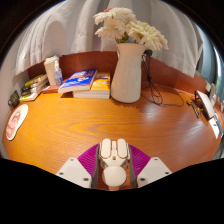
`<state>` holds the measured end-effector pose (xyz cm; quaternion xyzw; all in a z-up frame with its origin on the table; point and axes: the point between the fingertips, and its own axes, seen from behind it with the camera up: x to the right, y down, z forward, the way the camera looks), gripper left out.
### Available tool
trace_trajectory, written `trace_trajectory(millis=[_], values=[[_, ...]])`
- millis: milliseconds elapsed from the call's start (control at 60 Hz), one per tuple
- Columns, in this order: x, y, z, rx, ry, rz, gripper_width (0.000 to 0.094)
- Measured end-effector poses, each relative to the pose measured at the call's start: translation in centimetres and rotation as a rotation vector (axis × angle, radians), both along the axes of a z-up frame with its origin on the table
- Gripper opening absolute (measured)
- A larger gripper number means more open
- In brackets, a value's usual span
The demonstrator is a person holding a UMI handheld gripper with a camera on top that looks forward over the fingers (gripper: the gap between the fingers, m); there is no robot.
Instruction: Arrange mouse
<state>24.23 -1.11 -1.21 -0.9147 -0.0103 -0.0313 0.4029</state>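
Item: white mouse, lying lengthwise between the two fingers of the gripper, its nose pointing away toward the far side of the desk. Both magenta pads sit close against its flanks and appear to press on it, so the claw is closed to about the mouse's width and has hold of it; whether the mouse rests on the wood or is lifted just clear cannot be told from this view. Surface: wooden desk, orange-brown, with a raised darker rim along the back. Beyond the fingers, standing upright near the middle of the desk: white vase, holding pale flowers. Just beside the vase: stack of books, lying flat, blue cover uppermost. Further along the back edge, past the books: white cup, upright. At the desk's edge on the cup's side: round plate-like object, pale with a red mark, detail unclear. A thin dark cable trails on the wood on the vase's other side.
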Motion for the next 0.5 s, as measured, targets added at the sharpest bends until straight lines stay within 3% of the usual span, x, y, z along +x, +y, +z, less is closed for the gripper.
trace_trajectory(millis=[100,267,350,500], values=[[-0.2,-0.1,-0.2,-0.026,0.012,-0.034,0.0382],[0.4,0.0,0.6,-0.083,0.056,-0.115,0.0379],[0.4,0.8,5.2,-0.026,0.044,-0.165,0.0383],[-3.0,3.0,18.6,0.172,0.048,-0.234,0.0384]])
